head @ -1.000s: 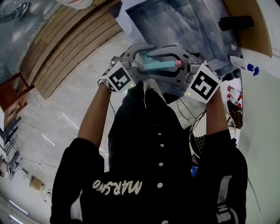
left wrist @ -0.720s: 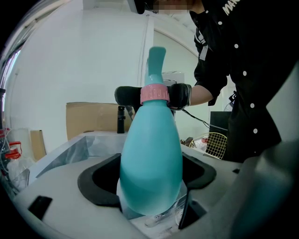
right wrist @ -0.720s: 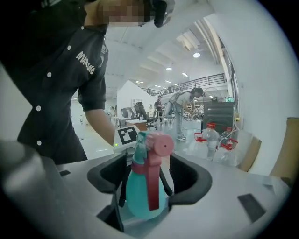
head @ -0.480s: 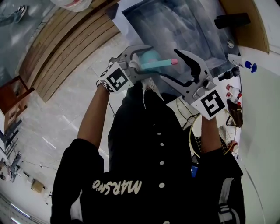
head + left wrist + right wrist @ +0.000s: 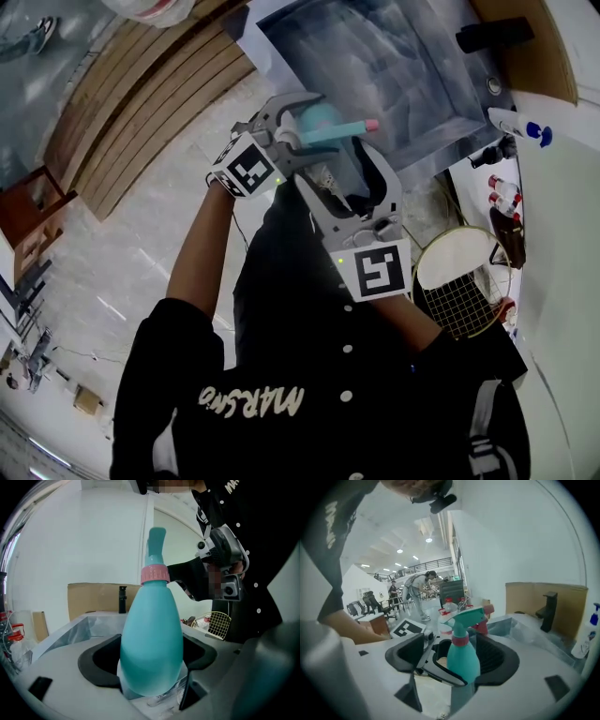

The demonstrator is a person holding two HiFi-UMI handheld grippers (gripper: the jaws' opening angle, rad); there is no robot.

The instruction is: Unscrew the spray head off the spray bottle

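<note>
The left gripper (image 5: pixel 312 128) is clenched on the teal spray bottle (image 5: pixel 328 127), held up in the air in front of the person's dark shirt (image 5: pixel 309 309), with the steel sink (image 5: pixel 412 66) beyond it. In the left gripper view the bottle's wide body fills the gap between the two dark fingers (image 5: pixel 100 660). Both pads are against its sides, its base sits deep toward the camera, and the neck runs out past the fingertips. The pink collar (image 5: pixel 155 573) sits on that neck with the spray head (image 5: pixel 156 540) seated above it. The right gripper (image 5: pixel 339 171) is released: its fingers have just been opening and now stand spread wide. In the right gripper view the bottle shows in the gap between the black fingers (image 5: pixel 407 652), apart from both pads, its collar and spray head rising above them, the nozzle pointing to that view's right. The left gripper's fingers cross its lower body there. In the head view one right finger reaches up close under the collar, and the other lies below the left gripper.
</note>
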